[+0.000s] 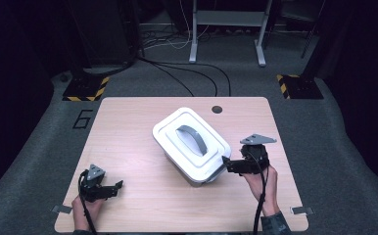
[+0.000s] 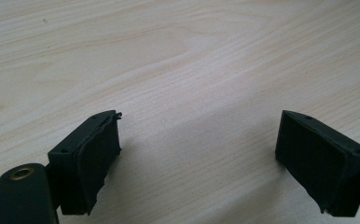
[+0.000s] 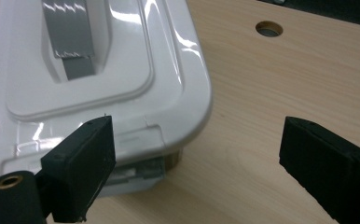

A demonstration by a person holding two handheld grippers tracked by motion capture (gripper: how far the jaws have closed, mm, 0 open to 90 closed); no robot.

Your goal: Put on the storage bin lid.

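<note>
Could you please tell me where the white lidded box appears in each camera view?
High view: white box at table centre, beside the right tool.
Left gripper view: bare wooden table, no box.
Right gripper view: box upper left.
Shared landmark: its grey handle.

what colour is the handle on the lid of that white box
Grey. The handle shows best in the right gripper view, set in the white lid of the box.

White box [image 1: 192, 147] with grey handle [image 1: 193, 137]; pale wood-grain table [image 1: 128, 127]; black jaws on both grippers.
</note>
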